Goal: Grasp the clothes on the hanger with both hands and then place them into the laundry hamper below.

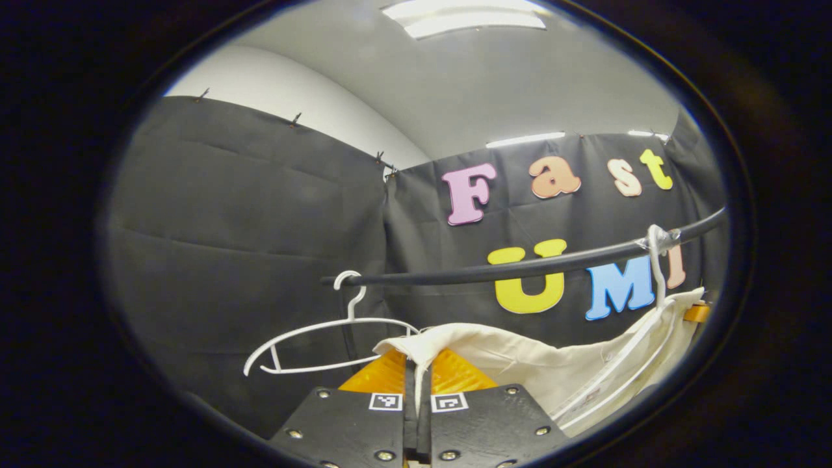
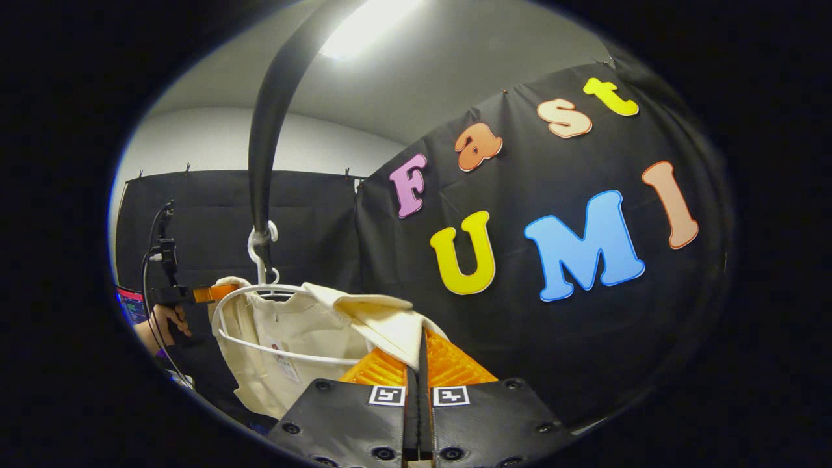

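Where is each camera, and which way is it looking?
Left gripper view: rides on the left gripper, looking up along its fingers at the cream garment pinched between them, the rail and an empty hanger.
Right gripper view: rides on the right gripper, also shut on the garment, facing the garment's hanger; farther off, a hand holds the other gripper.
Shared: the garment, its hanger, the rail and the black cloth wall.
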Tool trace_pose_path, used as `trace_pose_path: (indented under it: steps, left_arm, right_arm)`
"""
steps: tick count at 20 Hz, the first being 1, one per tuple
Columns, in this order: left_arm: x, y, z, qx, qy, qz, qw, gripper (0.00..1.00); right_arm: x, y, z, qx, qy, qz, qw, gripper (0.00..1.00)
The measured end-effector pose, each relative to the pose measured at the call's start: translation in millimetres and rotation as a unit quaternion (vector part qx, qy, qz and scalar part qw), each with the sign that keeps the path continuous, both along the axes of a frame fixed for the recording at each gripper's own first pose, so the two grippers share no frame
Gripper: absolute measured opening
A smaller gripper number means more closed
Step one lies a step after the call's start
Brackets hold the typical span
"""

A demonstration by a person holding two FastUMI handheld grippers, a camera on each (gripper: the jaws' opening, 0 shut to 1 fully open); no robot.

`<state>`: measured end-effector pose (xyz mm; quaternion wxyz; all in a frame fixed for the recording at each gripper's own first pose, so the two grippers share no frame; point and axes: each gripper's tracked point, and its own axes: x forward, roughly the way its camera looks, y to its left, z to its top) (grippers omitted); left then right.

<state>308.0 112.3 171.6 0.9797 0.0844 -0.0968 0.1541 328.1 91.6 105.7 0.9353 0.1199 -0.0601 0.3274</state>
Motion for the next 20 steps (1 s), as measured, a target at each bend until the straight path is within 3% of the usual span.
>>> trace_pose_path:
  steps: [4, 7, 15, 20]
  left_arm:
    - [-6.2, 3.4, -13.0, -0.003, 0.007, -0.009, 1.000, 0.01]
    - [4.3, 2.1, -28.4, -0.017, 0.015, -0.018, 1.000, 0.02]
    - [11.0, 6.3, -51.9, -0.083, 0.013, -0.036, 0.996, 0.01]
    - [12.2, 14.1, -34.9, -0.033, 0.026, -0.055, 0.998, 0.01]
  right_arm:
    - [26.4, -0.2, 2.6, -0.002, -0.051, -0.059, 0.997, 0.01]
    - [43.5, 0.7, -7.1, 0.004, -0.058, -0.090, 0.994, 0.01]
    - [74.2, 10.4, -16.0, -0.014, -0.074, -0.115, 0.990, 0.02]
    - [78.5, 5.3, -7.5, -0.001, -0.095, -0.125, 0.988, 0.01]
